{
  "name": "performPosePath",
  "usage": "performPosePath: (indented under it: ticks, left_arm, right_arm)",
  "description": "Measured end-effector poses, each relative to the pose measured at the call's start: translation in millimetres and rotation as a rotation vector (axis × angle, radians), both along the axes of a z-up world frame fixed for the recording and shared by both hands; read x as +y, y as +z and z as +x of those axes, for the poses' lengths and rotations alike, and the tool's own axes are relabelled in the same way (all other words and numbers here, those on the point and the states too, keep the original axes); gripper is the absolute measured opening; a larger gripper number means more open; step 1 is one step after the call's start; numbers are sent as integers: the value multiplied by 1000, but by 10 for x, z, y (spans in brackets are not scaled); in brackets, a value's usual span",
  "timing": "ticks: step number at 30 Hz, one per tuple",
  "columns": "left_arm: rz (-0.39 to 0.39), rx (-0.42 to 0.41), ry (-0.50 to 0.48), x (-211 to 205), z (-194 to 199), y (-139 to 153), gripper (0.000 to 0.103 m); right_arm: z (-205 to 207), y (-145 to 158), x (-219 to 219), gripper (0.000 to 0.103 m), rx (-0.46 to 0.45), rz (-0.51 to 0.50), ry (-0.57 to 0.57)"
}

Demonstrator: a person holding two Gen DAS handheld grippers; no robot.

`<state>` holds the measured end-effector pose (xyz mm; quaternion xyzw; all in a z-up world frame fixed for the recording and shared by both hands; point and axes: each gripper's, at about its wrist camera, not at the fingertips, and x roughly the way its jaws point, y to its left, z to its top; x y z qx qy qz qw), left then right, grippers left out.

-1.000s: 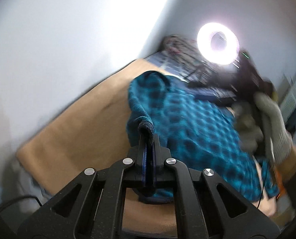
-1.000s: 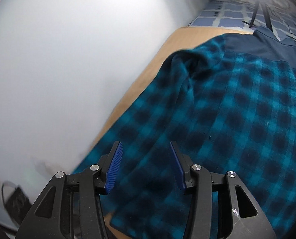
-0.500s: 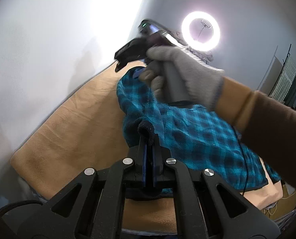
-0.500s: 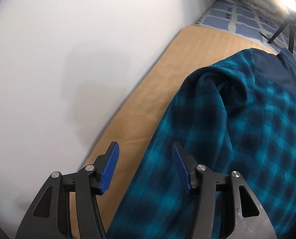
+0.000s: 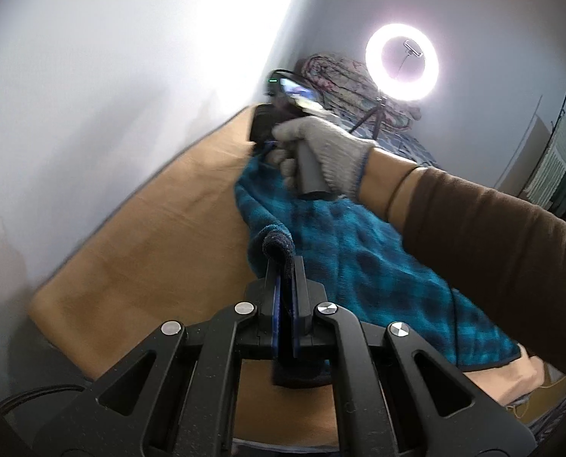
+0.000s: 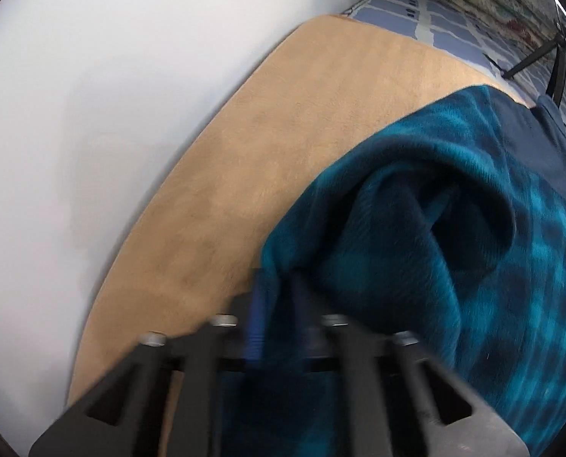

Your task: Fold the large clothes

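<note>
Across the tan blanket [image 5: 161,251] on the bed lies your teal-and-navy checked fleece garment [image 5: 362,262], spread from the near right toward the far middle, with the white wall [image 5: 111,76] running along the left. Your left hand-held gripper [image 5: 284,266] is clamped tight on a rolled edge of the fleece at its near left side; a bulge of cloth pokes up past the fingertips, and the pads are pressed together with the fabric between them. Farther along that same left edge, your gloved right hand [image 5: 321,148] reaches in from the right, brown sleeve [image 5: 492,236] behind it, holding the right hand-held gripper [image 6: 279,285] pointed steeply down at the garment. Its own view is blurred, but you can see the two fingers drawn close together with a fold of the checked fleece [image 6: 416,266] pinched between them, right where the cloth meets the bare blanket [image 6: 283,133]. Just beyond that grip the fabric bunches into a deep crease, and a plain navy panel [image 6: 541,144] sits at the far right. At the far end of the bed a lit ring light [image 5: 402,61] stands on a small tripod, beside a rolled patterned quilt [image 5: 343,76] and a blue grid-patterned sheet [image 6: 435,11].
</note>
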<state>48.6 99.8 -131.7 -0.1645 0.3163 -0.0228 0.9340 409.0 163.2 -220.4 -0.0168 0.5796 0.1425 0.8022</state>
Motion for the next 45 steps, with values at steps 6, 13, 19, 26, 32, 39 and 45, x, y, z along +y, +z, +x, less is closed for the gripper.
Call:
performPosePath:
  ticks: [6, 13, 19, 26, 32, 39, 45]
  left_arm:
    - [38, -28, 25, 70, -72, 62, 2]
    - [154, -41, -104, -336, -142, 69, 2]
    - [179, 9, -249, -705, -230, -56, 9]
    - [78, -19, -335, -781, -427, 97, 59]
    - [-77, 80, -219, -394, -218, -96, 59]
    - [-224, 188, -158, -225, 105, -427, 59]
    - [-213, 230, -143, -215, 255, -577, 43]
  right_arm:
    - [52, 433, -493, 2, -68, 220, -77]
    - [-93, 821, -1561, 2, -124, 488, -223]
    - [-440, 678, -2360, 2, -116, 518, -294]
    - [-656, 372, -2737, 5, -39, 183, -321]
    - [-784, 734, -2780, 11, -113, 254, -274]
    - [-647, 971, -1981, 43, -189, 189, -90]
    - [-391, 907, -1469, 43, -204, 83, -3]
